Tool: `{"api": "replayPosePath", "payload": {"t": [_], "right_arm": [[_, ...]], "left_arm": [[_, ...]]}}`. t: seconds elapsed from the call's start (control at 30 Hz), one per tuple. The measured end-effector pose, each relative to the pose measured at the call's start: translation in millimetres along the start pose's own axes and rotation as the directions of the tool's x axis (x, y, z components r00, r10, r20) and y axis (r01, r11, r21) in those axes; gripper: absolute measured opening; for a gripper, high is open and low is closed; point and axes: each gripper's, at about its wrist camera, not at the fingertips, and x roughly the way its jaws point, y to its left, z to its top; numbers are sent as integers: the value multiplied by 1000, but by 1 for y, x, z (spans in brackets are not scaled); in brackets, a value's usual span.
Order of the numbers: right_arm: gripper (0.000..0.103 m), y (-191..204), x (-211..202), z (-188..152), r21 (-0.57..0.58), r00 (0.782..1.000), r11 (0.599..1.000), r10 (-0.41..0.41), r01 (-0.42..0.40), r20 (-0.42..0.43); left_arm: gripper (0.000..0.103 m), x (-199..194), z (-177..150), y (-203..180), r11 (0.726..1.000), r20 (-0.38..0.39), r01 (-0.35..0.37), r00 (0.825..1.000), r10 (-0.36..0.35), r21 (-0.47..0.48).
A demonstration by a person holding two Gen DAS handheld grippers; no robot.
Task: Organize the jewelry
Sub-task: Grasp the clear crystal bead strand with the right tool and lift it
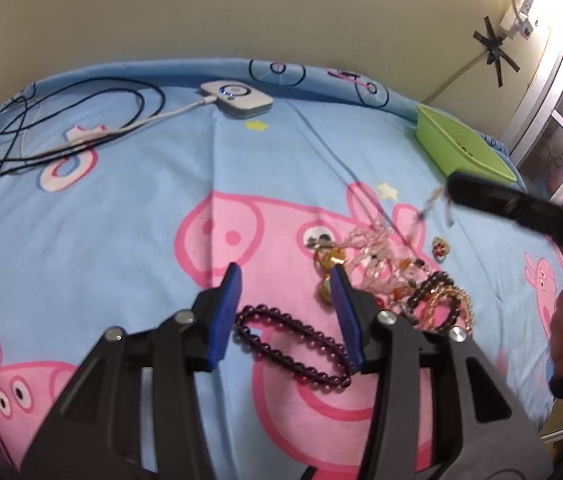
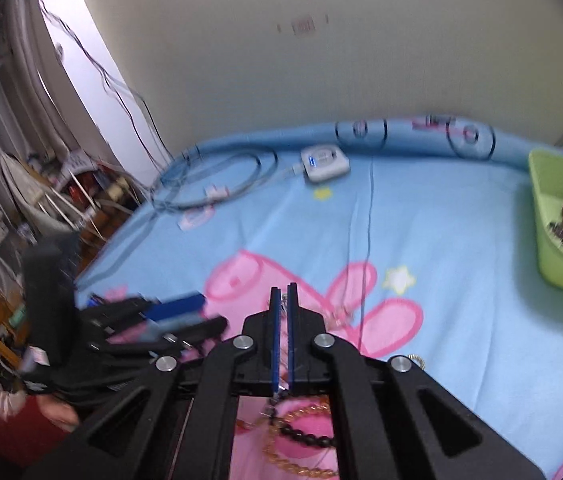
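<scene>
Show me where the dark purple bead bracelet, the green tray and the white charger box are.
dark purple bead bracelet (image 1: 293, 346): left wrist view, lower strand.
green tray (image 1: 447, 154): left wrist view, front wall.
white charger box (image 1: 237, 98): left wrist view, top face.

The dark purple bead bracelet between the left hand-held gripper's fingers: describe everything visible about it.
The dark purple bead bracelet is a closed loop of small, round, glossy beads, flattened into a long oval. It lies flat on the light blue cartoon-pig bedsheet, apart from the tangled jewelry pile. The left hand-held gripper straddles it with open jaws; its right end runs under the right blue finger pad, where contact cannot be told.
</scene>
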Motion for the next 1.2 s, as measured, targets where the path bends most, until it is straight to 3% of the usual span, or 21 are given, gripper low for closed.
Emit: {"api": "replayPosePath", "payload": {"t": [0.03, 0.1, 0.27, 0.33, 0.4, 0.47, 0.53, 0.63, 0.7, 0.73, 0.8, 0.87, 0.93, 1.0, 1.03, 1.1, 1.2], "right_arm": [[0, 1, -5, 3, 0, 1000, 1000, 5, -5, 12], [0, 3, -18, 11, 1, 999, 1000, 12, -12, 43], [0, 6, -47, 26, -8, 995, 1000, 3, -3, 104], [0, 9, -55, 30, -14, 992, 1000, -5, 7, 125], [0, 9, -58, 33, -25, 991, 999, -18, 22, 131], [0, 3, -45, 34, -12, 996, 1000, -7, 8, 89], [0, -10, -23, 28, 59, 999, 998, 31, -33, 32], [0, -40, 23, 9, 265, 979, 954, 173, -139, -109], [25, -48, 42, -1, 293, 972, 949, 170, -117, -161], [44, -47, 45, -3, 274, 974, 957, 144, -92, -175], [47, -39, 52, -7, 193, 974, 981, 76, -34, -213], [47, -20, 58, -10, -3, 970, 997, -77, 78, -230], [42, -7, 68, -15, -146, 953, 980, -170, 136, -251], [21, 2, 73, -20, -251, 946, 951, -239, 182, -221], [0, 5, 73, -20, -266, 950, 952, -217, 154, -225], [0, 6, 70, -15, -222, 947, 967, -181, 123, -266], [0, 6, 50, -6, -181, 963, 980, -126, 83, -240]], "left_arm": [[47, -2, 1, -1, 1000, 4, 9, 1000, -9, 2], [60, -9, 5, 0, 1000, 24, 25, 999, -25, 8], [62, -31, 22, -9, 995, 87, 87, 992, -91, 52], [68, -36, 29, -20, 989, 97, 114, 988, -123, 94], [72, -39, 34, -30, 989, 128, 61, 989, -79, 138], [72, -41, 39, -30, 990, 144, 22, 989, -42, 139], [72, -42, 43, -18, 995, 134, 31, 990, -44, 93], [72, -42, 38, 2, 998, 112, 48, 992, -51, 33], [72, -40, 31, 8, 999, 94, 34, 995, -36, 26], [72, -39, 28, 11, 999, 86, 30, 996, -32, 23], [72, -36, 20, 17, 999, 65, 28, 997, -29, 16], [72, -34, 15, 21, 1000, 50, 29, 998, -29, 10], [72, -31, 11, 23, 1000, 42, 29, 999, -30, 9], [72, -29, 10, 24, 1000, 38, 27, 999, -27, 12], [72, -29, 10, 24, 1000, 37, 25, 999, -26, 13], [72, -31, 12, 24, 999, 42, 23, 999, -24, 22], [72, -39, 15, 16, 998, 65, 33, 997, -37, 48]]}}
